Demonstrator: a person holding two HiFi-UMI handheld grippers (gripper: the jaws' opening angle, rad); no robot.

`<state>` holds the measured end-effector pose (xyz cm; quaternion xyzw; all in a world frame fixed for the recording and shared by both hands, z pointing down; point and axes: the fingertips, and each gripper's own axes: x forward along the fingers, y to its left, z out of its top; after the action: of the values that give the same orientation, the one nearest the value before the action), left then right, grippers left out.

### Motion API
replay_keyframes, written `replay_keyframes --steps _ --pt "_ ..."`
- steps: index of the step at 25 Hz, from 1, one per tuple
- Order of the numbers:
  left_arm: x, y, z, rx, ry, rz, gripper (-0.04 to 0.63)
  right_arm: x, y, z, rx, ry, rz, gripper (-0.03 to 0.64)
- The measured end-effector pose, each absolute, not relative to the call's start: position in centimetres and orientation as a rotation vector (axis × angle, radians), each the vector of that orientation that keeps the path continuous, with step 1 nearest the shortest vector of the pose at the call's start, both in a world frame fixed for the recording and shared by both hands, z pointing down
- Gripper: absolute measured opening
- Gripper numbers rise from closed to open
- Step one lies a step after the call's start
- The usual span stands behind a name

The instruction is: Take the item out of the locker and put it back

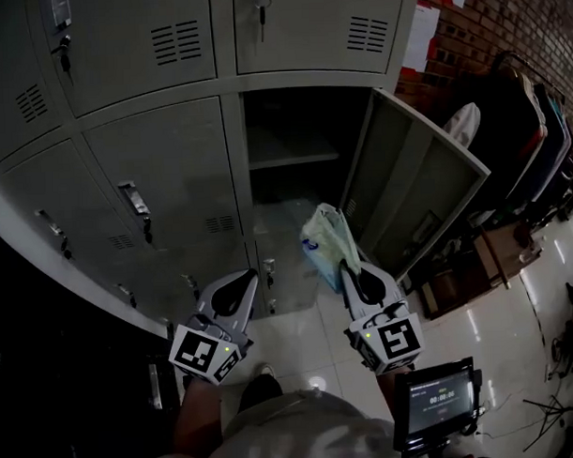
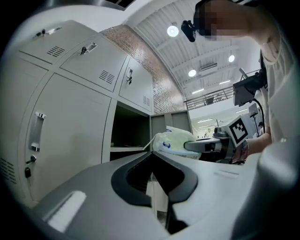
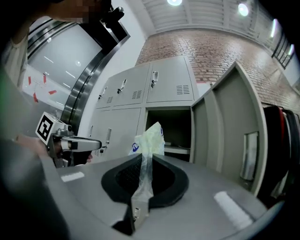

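A pale green and white plastic bag (image 1: pixel 326 239) hangs in front of the open locker compartment (image 1: pixel 293 139), outside it and just below its opening. My right gripper (image 1: pixel 347 271) is shut on the bag's twisted neck. In the right gripper view the bag (image 3: pixel 150 137) rises from the closed jaws of that gripper (image 3: pixel 143 159). My left gripper (image 1: pixel 243 281) is held to the left of the bag, apart from it, shut and with nothing in it. The left gripper view shows its own jaws (image 2: pixel 152 158) together, with the bag (image 2: pixel 171 140) and the right gripper (image 2: pixel 202 146) beyond.
The locker door (image 1: pixel 412 186) stands swung open to the right. Closed grey lockers (image 1: pixel 163 190) fill the left and top. A shelf (image 1: pixel 293 160) crosses the open compartment. A clothes rack (image 1: pixel 537 139) and boxes (image 1: pixel 466 273) stand on the tiled floor at right. A small screen (image 1: pixel 438 401) sits near my waist.
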<state>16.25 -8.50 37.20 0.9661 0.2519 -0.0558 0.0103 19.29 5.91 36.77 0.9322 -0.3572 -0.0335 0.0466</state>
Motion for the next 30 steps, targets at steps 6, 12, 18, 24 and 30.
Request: replay_keyframes --steps 6,12,18,24,30 --pt "12.0 -4.5 38.1 3.022 0.738 -0.154 0.005 14.6 9.3 38.1 2.826 -1.129 -0.072 0.008" --pt "10.0 -4.9 37.4 3.037 0.667 -0.158 0.003 12.7 9.8 37.6 2.820 -1.128 -0.088 0.008" --pt "9.4 -5.3 36.6 3.043 0.701 -0.172 0.002 12.2 9.1 36.8 2.825 -1.112 -0.106 0.008" --pt "9.2 -6.5 36.4 3.027 0.732 -0.185 0.002 11.8 7.3 37.4 2.809 -1.086 -0.076 0.009" --pt "9.6 -7.6 36.2 3.019 0.780 -0.200 0.002 12.7 5.9 37.6 2.827 -1.053 -0.077 0.009"
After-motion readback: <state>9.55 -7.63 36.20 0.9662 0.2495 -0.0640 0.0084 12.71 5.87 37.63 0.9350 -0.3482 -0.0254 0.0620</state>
